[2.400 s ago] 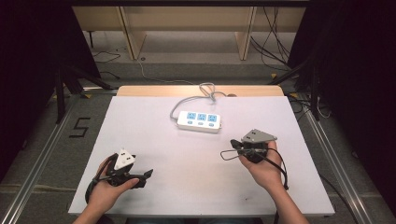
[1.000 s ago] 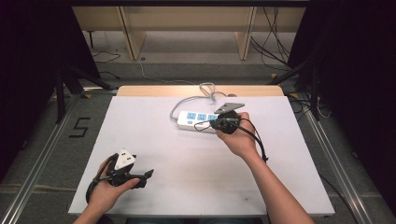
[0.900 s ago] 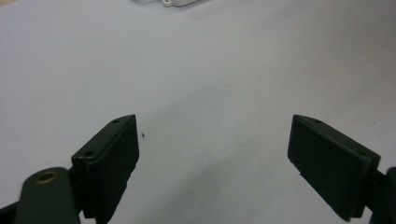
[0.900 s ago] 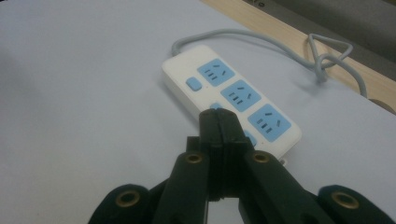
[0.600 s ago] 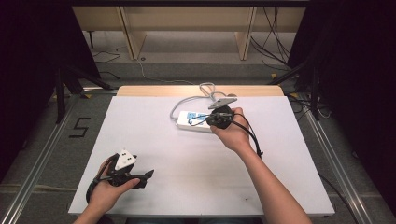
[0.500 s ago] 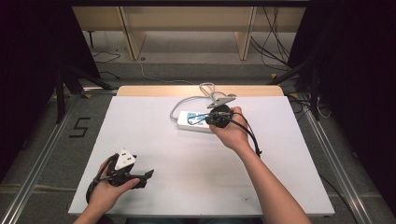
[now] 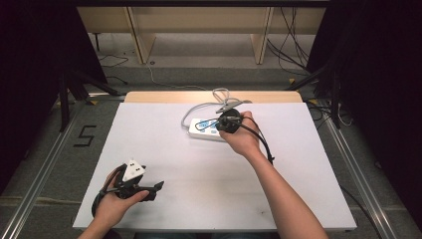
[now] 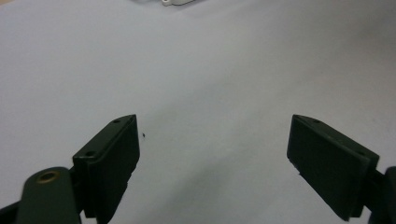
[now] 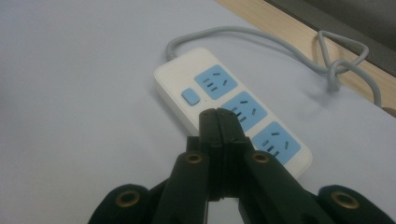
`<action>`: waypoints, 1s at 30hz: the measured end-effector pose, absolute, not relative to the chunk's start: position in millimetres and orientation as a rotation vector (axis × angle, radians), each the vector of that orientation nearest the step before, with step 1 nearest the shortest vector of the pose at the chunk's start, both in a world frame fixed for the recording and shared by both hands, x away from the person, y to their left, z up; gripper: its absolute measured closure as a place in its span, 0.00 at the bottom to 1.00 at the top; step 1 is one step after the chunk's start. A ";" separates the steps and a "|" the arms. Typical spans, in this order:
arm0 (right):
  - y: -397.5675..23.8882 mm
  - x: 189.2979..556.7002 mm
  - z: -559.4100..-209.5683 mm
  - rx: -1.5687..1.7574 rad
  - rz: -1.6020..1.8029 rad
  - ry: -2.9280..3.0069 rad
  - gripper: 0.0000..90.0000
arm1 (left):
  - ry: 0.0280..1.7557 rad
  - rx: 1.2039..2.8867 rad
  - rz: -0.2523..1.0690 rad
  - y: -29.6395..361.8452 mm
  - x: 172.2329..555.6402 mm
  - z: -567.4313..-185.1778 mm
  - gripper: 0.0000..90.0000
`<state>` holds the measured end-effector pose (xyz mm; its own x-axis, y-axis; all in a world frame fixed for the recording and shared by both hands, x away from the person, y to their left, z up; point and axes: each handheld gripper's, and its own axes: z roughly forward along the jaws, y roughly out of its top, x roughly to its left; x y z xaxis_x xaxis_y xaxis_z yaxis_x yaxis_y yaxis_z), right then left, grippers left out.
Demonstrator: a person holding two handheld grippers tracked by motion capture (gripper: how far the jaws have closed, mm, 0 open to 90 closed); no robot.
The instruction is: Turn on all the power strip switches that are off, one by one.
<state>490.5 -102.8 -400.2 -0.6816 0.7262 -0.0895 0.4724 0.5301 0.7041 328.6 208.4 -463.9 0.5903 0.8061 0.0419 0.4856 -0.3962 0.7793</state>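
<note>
Since the earlier frame the right gripper (image 7: 222, 121) has travelled from the table's near right up over the white plastic power strip with blue sockets (image 9: 232, 110). The left gripper (image 8: 212, 156) is idling, jaws spread wide and empty, far from it. The right gripper's jaws are pressing together, empty, their tips hovering at the strip's near long edge; the small blue switch (image 9: 190, 97) is lying just left of them, the strip's long axis running crosswise.

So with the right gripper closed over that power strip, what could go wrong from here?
The right gripper is shut, its tips over the middle socket of the power strip, beside the blue switch; a press aimed at the switch could land on a socket instead. The strip lies loose on the table, so a push might slide it. Its grey cable is knotted near the far edge and could tug the strip askew.
</note>
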 end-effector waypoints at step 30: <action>-84.2 516.0 -403.2 1.030 0.885 2.457 1.00 | 1.016 2.067 0.541 207.2 328.4 -463.6 0.19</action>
